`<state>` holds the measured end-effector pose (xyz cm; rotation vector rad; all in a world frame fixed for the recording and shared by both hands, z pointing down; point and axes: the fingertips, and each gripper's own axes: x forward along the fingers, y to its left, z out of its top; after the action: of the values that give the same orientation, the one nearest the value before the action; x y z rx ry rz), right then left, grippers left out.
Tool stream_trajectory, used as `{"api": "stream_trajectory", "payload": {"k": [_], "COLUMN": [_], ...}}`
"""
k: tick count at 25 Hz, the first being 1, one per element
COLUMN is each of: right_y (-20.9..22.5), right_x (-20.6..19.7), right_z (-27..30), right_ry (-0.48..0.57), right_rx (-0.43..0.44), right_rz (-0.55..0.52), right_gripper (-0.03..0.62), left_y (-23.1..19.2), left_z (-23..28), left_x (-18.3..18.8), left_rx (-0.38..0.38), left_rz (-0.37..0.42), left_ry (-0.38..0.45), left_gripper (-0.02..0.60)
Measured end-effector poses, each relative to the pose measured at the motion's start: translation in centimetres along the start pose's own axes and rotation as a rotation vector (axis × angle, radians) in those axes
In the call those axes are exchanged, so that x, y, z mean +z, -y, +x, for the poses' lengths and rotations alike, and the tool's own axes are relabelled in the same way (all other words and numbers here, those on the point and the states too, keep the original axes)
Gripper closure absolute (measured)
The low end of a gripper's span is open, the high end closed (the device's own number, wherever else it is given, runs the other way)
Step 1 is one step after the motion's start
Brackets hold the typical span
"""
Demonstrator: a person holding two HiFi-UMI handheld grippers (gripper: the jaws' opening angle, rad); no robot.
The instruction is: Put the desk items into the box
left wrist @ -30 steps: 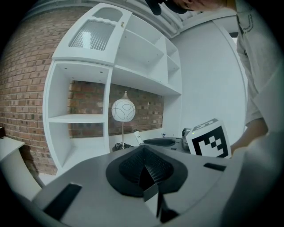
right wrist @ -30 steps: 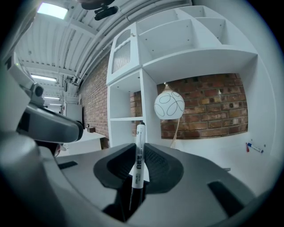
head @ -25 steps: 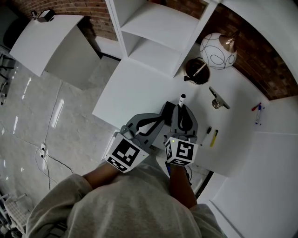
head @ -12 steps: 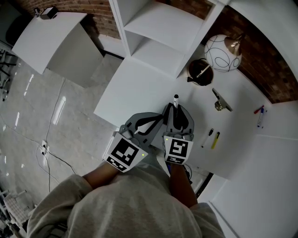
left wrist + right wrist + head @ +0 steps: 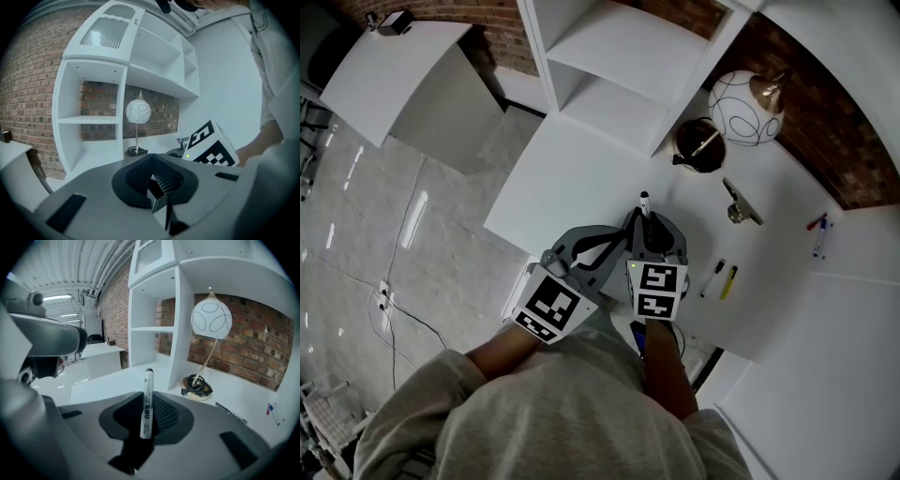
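Right gripper (image 5: 646, 223) shifted left, ribbed jaws clenched on slim white cylindrical marker (image 5: 147, 401); left gripper (image 5: 158, 185) jaws together, empty.

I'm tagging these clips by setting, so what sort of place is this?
Probably an office or studio workspace: a white desk with built-in white shelves against a brick wall, a globe lamp and loose markers on it, one white marker in the right hand-held gripper.

The head view looks steeply down past the person's shoulders (image 5: 525, 412) at the left gripper (image 5: 617, 240), right gripper (image 5: 648, 223) and white bench (image 5: 581, 178). Both gripper views sit low, facing level across the bench. All three views share the globe lamp (image 5: 741, 101) and shelf unit (image 5: 614, 66).
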<state>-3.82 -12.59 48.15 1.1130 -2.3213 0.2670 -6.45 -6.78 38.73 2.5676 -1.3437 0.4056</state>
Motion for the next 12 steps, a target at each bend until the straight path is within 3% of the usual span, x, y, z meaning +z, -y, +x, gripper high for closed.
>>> {"api": "stream_trajectory", "payload": {"k": [12], "right_y": [-0.94], "right_x": [-0.52], "right_z": [0.66], "right_ry": [-0.101], "right_rx": [0.059], "right_rz": [-0.09], "right_gripper": [0.517], "left_y": [-0.16], "left_z": [-0.09], "left_x": [-0.12], "left_rx": [0.01], "left_rz": [-0.005], "left_ry": [-0.001], "left_gripper": [0.574]}}
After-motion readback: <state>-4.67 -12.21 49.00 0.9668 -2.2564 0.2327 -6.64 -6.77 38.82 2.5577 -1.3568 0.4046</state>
